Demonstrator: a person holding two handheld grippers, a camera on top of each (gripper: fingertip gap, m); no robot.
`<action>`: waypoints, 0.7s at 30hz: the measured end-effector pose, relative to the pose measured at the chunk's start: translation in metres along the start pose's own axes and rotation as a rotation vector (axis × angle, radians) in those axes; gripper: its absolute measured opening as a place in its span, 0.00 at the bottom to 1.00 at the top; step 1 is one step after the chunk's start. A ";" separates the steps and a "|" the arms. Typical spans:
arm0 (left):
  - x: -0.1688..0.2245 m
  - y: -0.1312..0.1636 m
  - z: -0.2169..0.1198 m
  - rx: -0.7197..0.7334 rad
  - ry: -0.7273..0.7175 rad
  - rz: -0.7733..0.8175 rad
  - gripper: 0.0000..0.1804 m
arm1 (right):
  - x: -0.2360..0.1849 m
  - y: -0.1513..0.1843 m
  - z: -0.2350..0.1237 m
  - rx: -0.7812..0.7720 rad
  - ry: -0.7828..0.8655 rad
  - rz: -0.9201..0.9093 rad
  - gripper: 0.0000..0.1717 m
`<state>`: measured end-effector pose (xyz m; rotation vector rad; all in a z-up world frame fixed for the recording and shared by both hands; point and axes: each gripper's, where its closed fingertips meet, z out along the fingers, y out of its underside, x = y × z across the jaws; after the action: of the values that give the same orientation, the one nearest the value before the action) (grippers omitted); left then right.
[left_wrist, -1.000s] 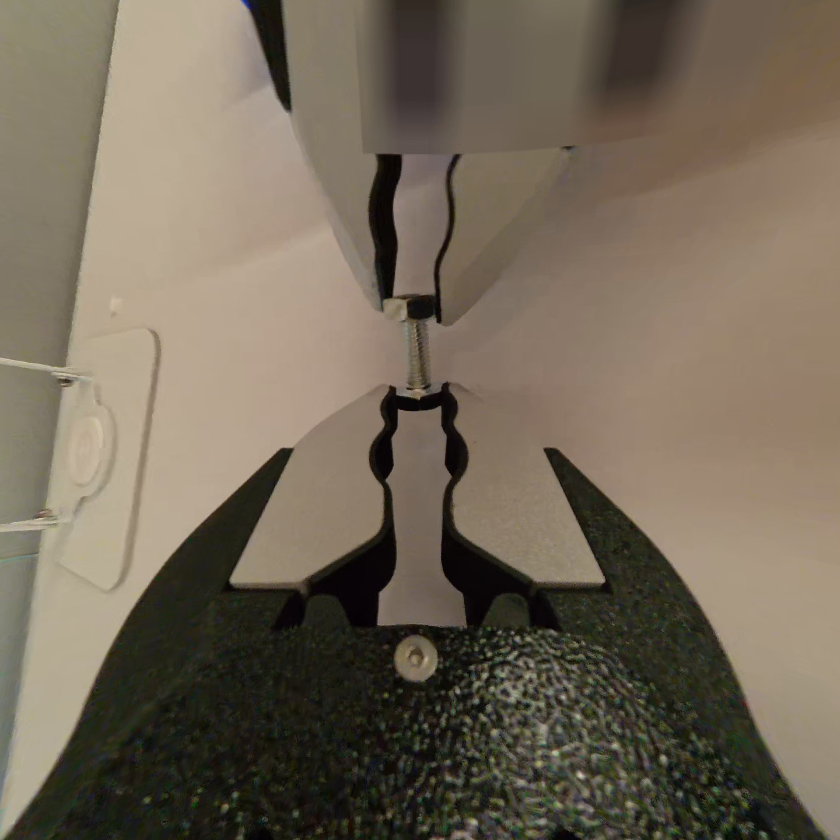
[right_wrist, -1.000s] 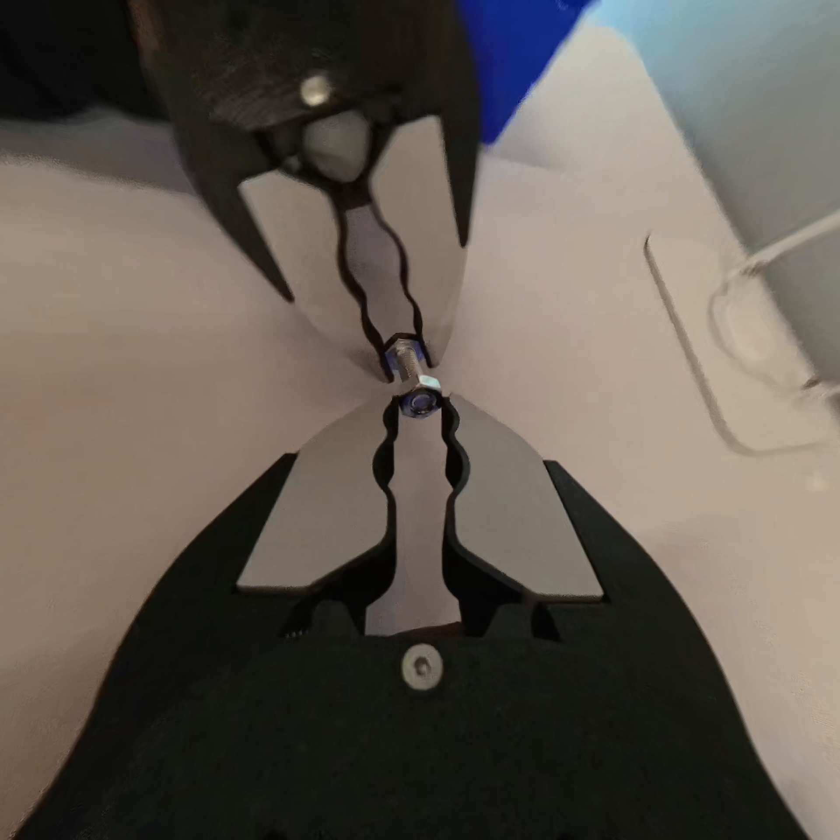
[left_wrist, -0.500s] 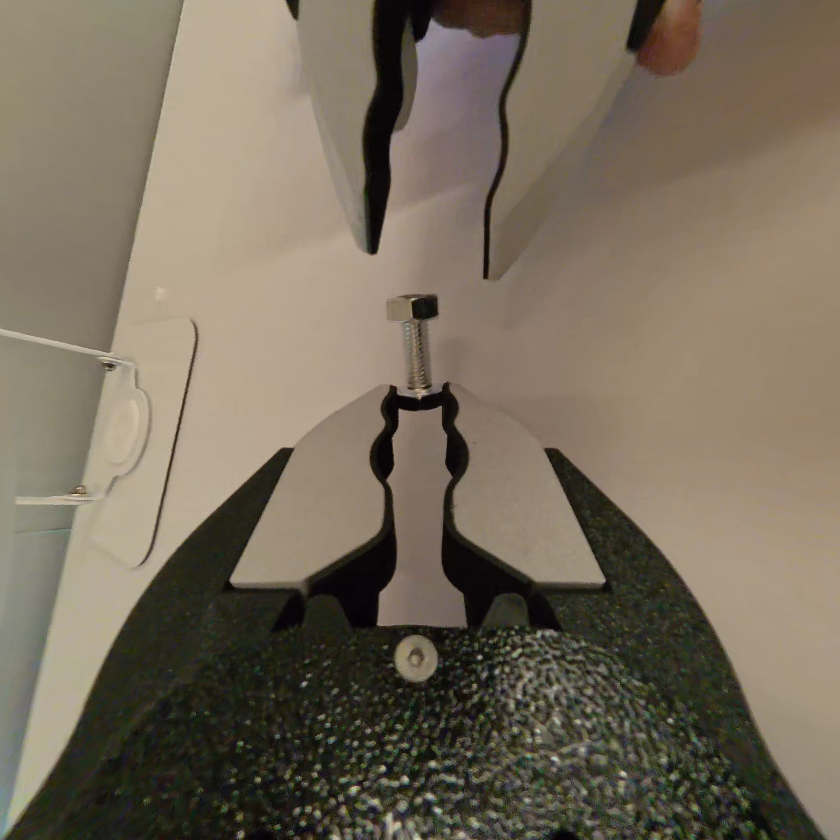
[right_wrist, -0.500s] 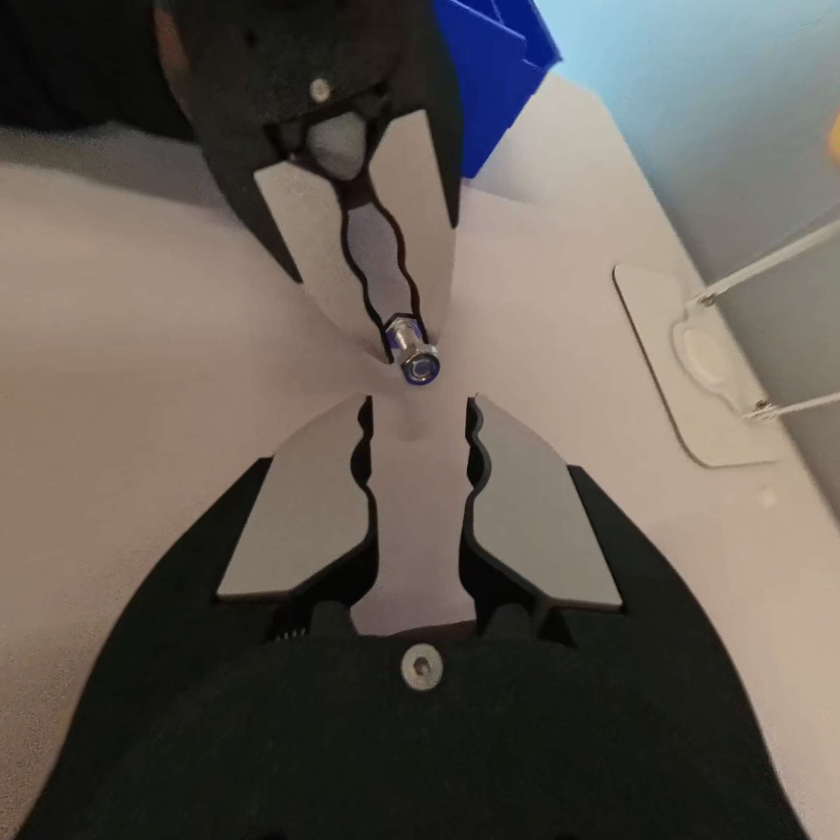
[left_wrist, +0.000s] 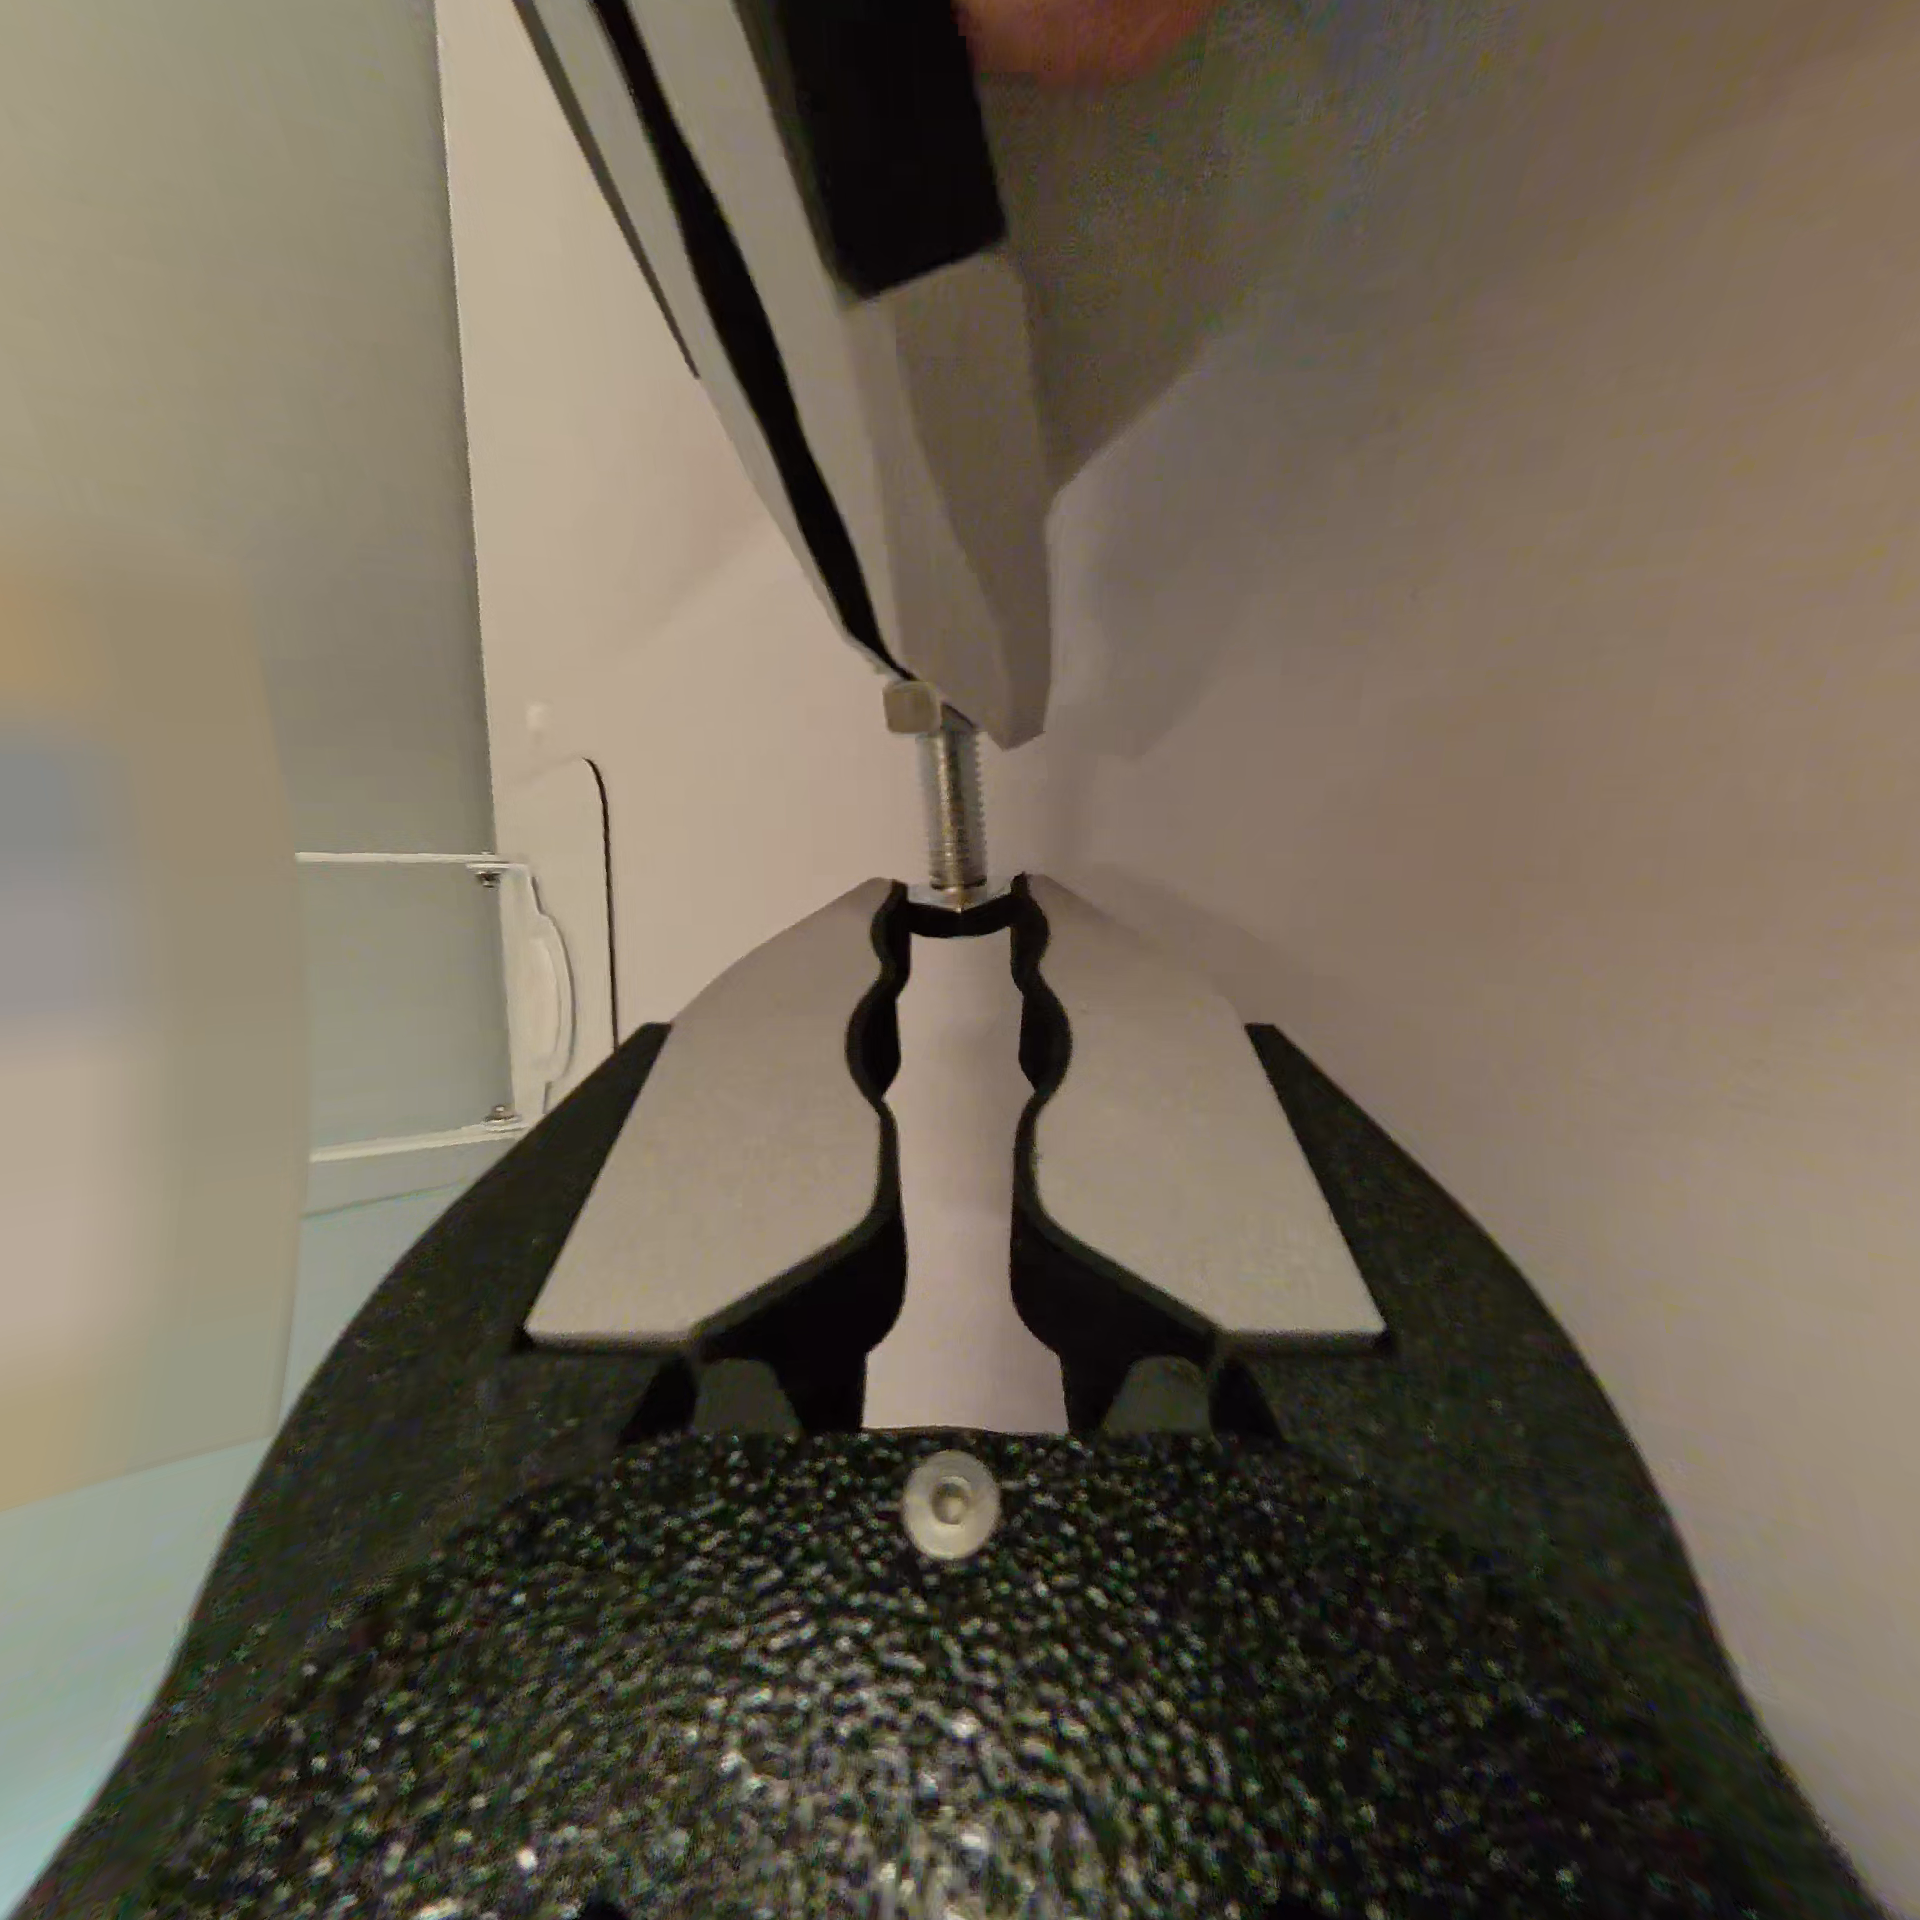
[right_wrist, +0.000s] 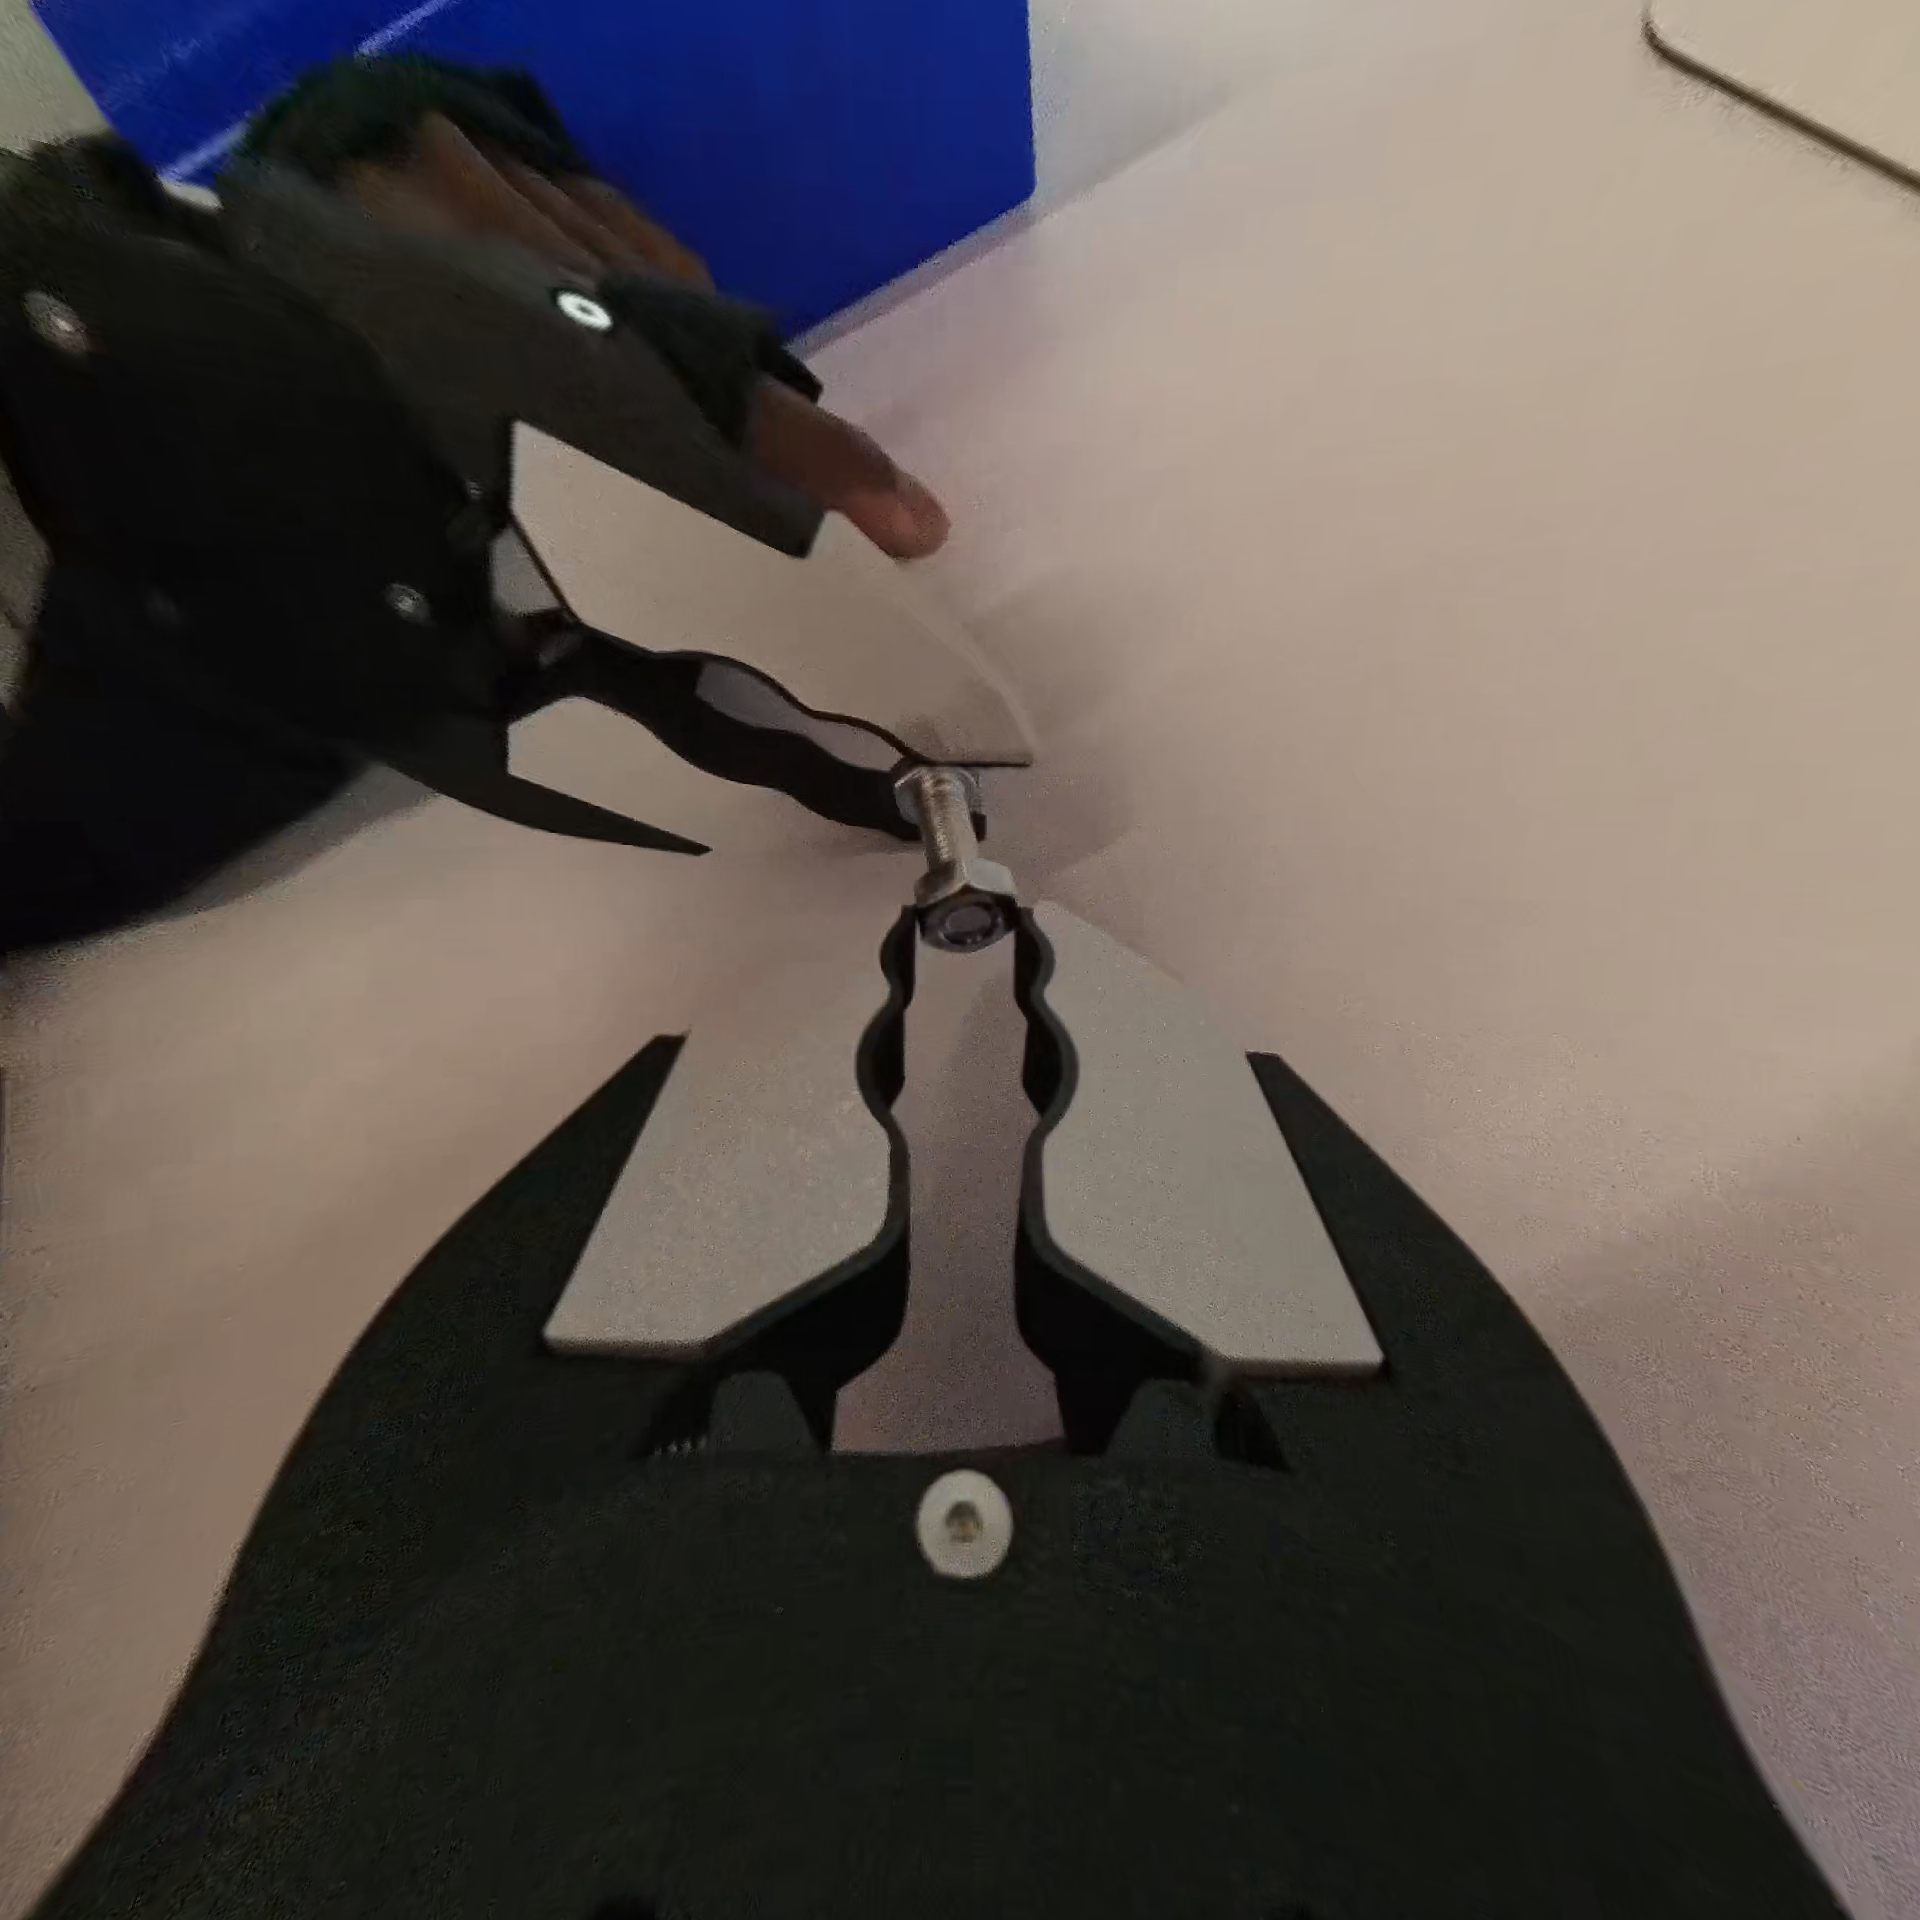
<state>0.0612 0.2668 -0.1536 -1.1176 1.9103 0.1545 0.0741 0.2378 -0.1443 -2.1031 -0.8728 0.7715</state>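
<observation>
Your left claw (left_wrist: 954, 902) pinches the nut (left_wrist: 951, 896) on the bolt (left_wrist: 951, 805); your right claw (right_wrist: 961, 920) grips the bolt's hex head (right_wrist: 966, 891) above the white surface (right_wrist: 1455, 727).

Below my fingers (left_wrist: 790, 1091) spreads a smooth, pale, off-white counter (left_wrist: 1455, 935), matte and evenly lit, with soft grey shadows pooled on it. At its far edge in my right wrist view sits a deep blue plastic bin (right_wrist: 727, 156), its base on the counter. Near the counter's side edge lies a thin, flat, pale plate with rounded corners (left_wrist: 566, 821), flush on the surface; a clear acrylic bracket with small screws (left_wrist: 520, 997) stands on that plate, against the grey wall beside the counter.
</observation>
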 end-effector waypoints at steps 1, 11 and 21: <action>0.001 -0.001 0.000 0.006 0.017 -0.026 0.10 | 0.000 -0.002 -0.002 0.011 -0.017 -0.021 0.12; 0.008 -0.010 -0.013 0.170 0.227 -0.329 0.10 | -0.004 -0.010 -0.017 0.035 0.185 -0.703 0.21; 0.011 -0.011 -0.010 0.143 0.196 -0.234 0.10 | -0.005 -0.008 -0.008 -0.008 0.161 -0.544 0.10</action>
<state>0.0609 0.2489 -0.1524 -1.2854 1.9083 -0.2256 0.0743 0.2344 -0.1325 -1.7745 -1.2774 0.3074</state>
